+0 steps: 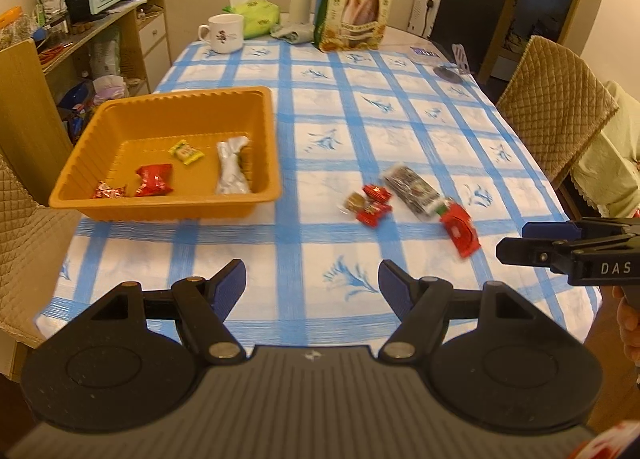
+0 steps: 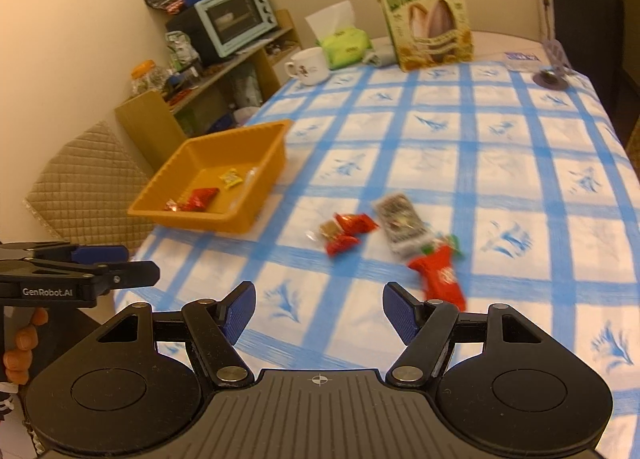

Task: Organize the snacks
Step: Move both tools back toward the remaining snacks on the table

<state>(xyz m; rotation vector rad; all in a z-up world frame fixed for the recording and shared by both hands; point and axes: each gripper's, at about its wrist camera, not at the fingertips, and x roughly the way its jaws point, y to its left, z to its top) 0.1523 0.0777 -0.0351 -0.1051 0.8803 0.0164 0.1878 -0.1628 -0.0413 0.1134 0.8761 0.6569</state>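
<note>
Fingers (image 2: pixel 24 343) wrap the handle of the left hand-held gripper (image 1: pixel 312 287), which tilts down over the near edge of the surface (image 1: pixel 320 115), its blue ribbed pads apart with nothing between them. The right hand-held gripper (image 2: pixel 316 309) sits beside it, angled down likewise, jaws apart and empty.

Just beyond the right one lies a red flat packet (image 2: pixel 440 279), touching a long silver-and-dark wrapped bar (image 2: pixel 400 225). Left of those is a small cluster of crinkly red candies (image 2: pixel 352 231) with a brownish clear-wrapped one. Farther left, ahead of the left hand-held gripper, stands an orange plastic tray (image 1: pixel 168 207) with ribbed walls, holding red candies, a yellow one and a crumpled silver wrapper (image 1: pixel 232 171). A blue-and-white checked cloth covers the surface. At the far end stand a white mug (image 1: pixel 224 33) and a green snack bag (image 1: pixel 356 7).
</note>
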